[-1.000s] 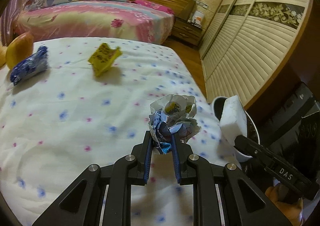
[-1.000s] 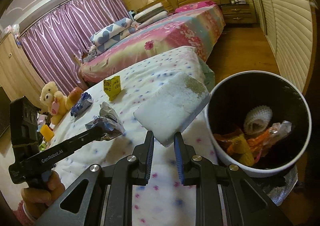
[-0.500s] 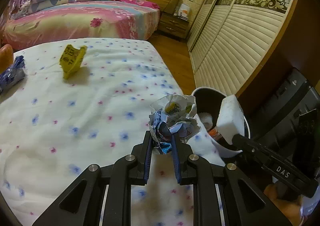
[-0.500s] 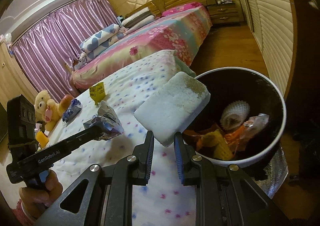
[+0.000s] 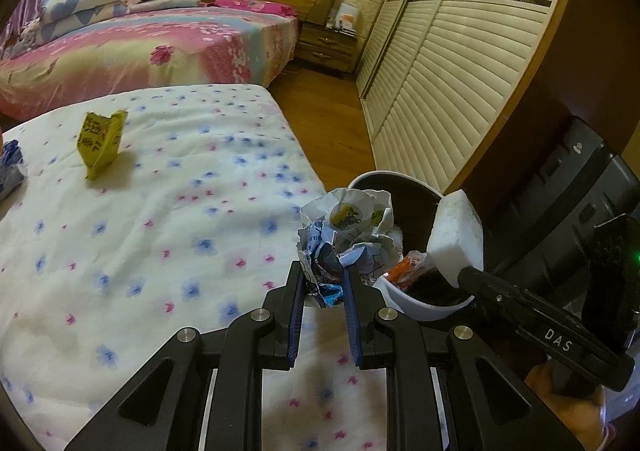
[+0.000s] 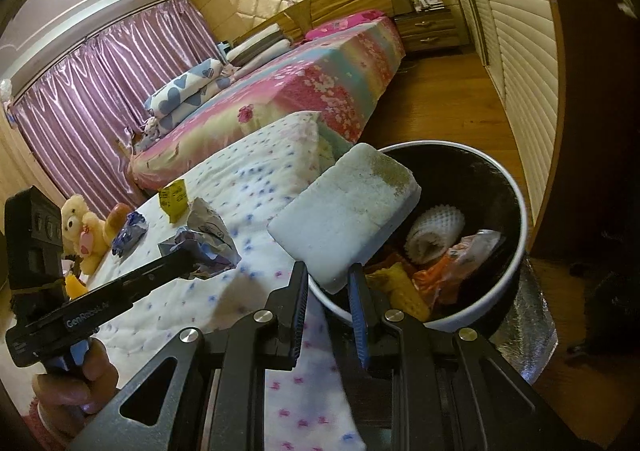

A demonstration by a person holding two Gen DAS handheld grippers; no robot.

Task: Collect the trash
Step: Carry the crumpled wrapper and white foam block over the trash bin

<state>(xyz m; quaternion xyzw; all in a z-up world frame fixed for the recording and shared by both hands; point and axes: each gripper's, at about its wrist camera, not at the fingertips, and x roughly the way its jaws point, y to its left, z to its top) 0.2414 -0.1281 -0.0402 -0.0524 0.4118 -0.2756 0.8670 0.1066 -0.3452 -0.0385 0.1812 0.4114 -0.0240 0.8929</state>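
Observation:
My left gripper (image 5: 324, 283) is shut on a crumpled paper wrapper (image 5: 348, 231) and holds it at the near rim of the white trash bin (image 5: 424, 305). My right gripper (image 6: 328, 283) is shut on a white foam block (image 6: 344, 211) and holds it over the left rim of the bin (image 6: 516, 263), which holds orange and yellow wrappers and a white foam net. The foam block (image 5: 456, 239) also shows in the left wrist view, above the bin. A yellow wrapper (image 5: 100, 143) and a blue wrapper (image 6: 130, 231) lie on the bed.
The flowered white bed (image 5: 140, 231) fills the left. The bin stands at its right corner on the wood floor (image 6: 452, 119). A louvred wardrobe (image 5: 460, 83) lines the right. Soft toys (image 6: 86, 227) sit at the bed's far end.
Both grippers have moved right toward the bin with their loads. The foam block now hangs over the bin's rim and the paper wrapper has reached its edge.

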